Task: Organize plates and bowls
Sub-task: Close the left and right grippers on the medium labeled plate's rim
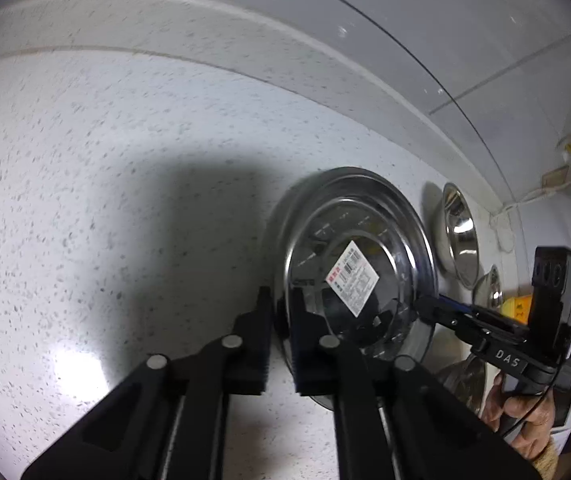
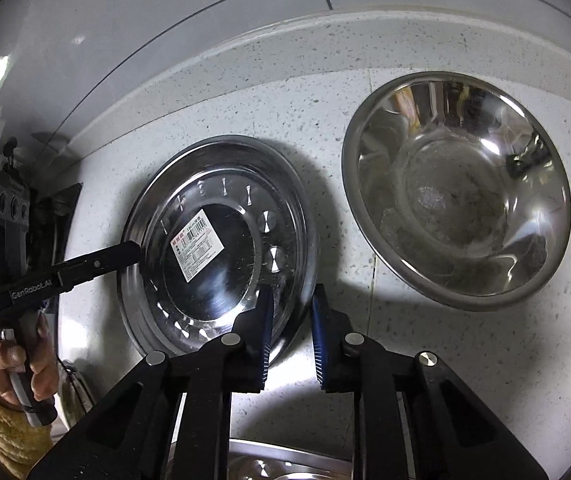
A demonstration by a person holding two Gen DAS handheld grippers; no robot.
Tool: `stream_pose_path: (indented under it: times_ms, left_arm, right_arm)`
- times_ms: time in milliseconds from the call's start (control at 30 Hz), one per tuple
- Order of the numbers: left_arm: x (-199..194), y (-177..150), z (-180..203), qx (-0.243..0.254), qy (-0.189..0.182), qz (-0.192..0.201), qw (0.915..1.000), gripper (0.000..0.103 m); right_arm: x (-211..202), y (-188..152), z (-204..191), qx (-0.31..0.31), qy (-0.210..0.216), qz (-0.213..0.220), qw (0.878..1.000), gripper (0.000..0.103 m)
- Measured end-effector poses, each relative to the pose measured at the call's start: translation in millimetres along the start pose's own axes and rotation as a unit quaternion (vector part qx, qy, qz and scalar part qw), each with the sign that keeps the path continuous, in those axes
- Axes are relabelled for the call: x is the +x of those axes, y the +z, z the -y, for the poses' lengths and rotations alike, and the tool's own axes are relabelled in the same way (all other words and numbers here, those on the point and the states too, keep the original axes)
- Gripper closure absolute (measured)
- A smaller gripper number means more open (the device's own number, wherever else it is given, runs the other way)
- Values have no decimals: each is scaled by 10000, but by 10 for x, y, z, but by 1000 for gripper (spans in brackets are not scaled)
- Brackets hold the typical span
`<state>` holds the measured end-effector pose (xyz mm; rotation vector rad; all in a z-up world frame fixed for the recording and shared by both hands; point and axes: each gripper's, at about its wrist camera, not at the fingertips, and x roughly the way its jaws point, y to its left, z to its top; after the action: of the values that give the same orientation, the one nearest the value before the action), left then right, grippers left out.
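- Steel plate (image 2: 221, 236), round and shiny, with a white barcode sticker (image 2: 196, 245) at its middle, lies on the speckled white desk (image 1: 105, 168) just in front of the raised back edge.
- Both tools meet at this plate, one on each side of its rim.
- Left gripper (image 1: 281, 312) straddles the plate's near-left rim, one finger outside the edge and one over the plate; its fingers stand only a little apart, and whether they actually pinch the rim cannot be told. From the right wrist view its black finger (image 2: 101, 264) reaches onto the opposite side of the plate.
- Right gripper (image 2: 291, 312), with blue ribbed pads (image 2: 319, 332), stands apart, one pad over the plate's rim and the other just outside it above the desk.
- Large round stainless steel bowl (image 2: 457, 188) sits upright on the desk just to the right of the plate, not touching it.
- Smaller steel bowl (image 1: 489, 286) lies farther along the desk.
- Grey tiled wall (image 2: 165, 20) rises behind the desk.
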<state>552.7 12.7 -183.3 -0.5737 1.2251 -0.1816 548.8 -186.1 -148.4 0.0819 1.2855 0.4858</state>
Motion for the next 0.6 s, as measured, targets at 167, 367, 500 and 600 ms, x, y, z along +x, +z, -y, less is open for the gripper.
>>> stream_pose_path:
  times_ms: [167,367,500,600]
  left_arm:
    - [-123,-81,-36,-29,57,130,9999,96]
    - [-482,-231,-109,-131,-56,302,9994,96]
    - [-767,-360,-159,-111,-115,425,9990,96]
    - [-1004,-484,-223,-97,-145,499,9986,96]
  right_arm:
    - [-6,6,-73,-43,-35,28,10000,91]
    - [-126,-28,-300,-200,-22,172,9996,91]
    - [-243,-105,-459,-282,-3,265,9993,91]
    - [-338,-191,-610,-339,21,337,9989,91]
